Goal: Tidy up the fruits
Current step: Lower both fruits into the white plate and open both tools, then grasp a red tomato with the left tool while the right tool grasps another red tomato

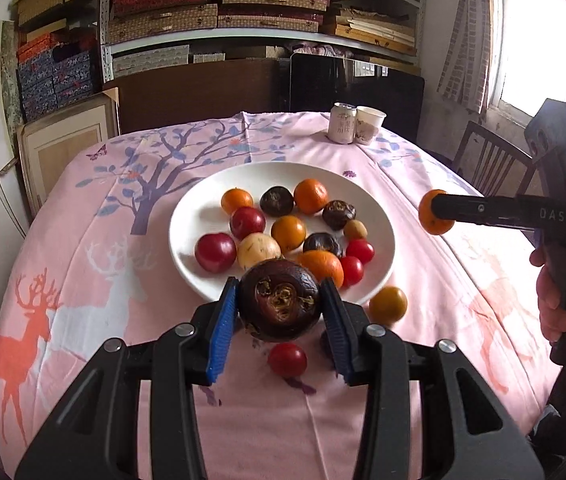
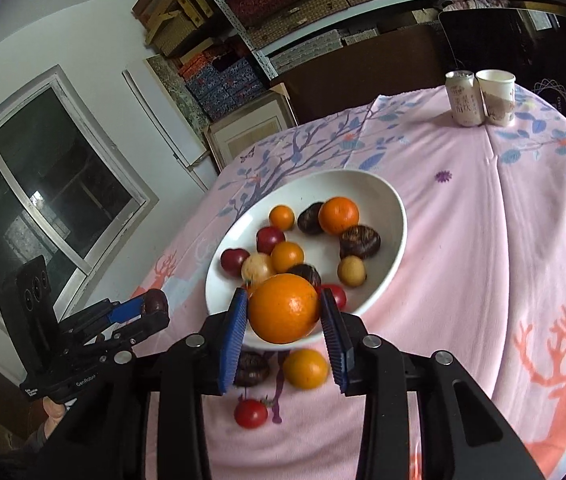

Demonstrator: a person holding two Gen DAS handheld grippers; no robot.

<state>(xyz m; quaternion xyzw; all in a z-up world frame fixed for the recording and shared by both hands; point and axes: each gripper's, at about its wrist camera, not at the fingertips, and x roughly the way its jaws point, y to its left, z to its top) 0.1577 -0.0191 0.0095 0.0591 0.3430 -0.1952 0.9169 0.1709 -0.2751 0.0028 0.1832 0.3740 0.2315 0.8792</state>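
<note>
Fruits partly plated; both grippers loaded

Fruits of mixed kinds lie in the white plate [image 1: 187,216] on the pink tablecloth [image 1: 83,280]. The left gripper [image 1: 279,304] is clamped on a dark brown water chestnut [image 1: 279,304], held above the plate's near rim. The right gripper [image 2: 285,312] grips a mandarin [image 2: 285,308] between its blue pads [image 2: 233,332], also over the near rim. Loose on the cloth near the plate: a cherry tomato [image 1: 287,359], a small orange fruit [image 1: 387,304], and a second chestnut [image 2: 251,368]. A can [image 1: 341,123] and a paper cup [image 1: 369,124] stand side by side at the table's far edge.
</note>
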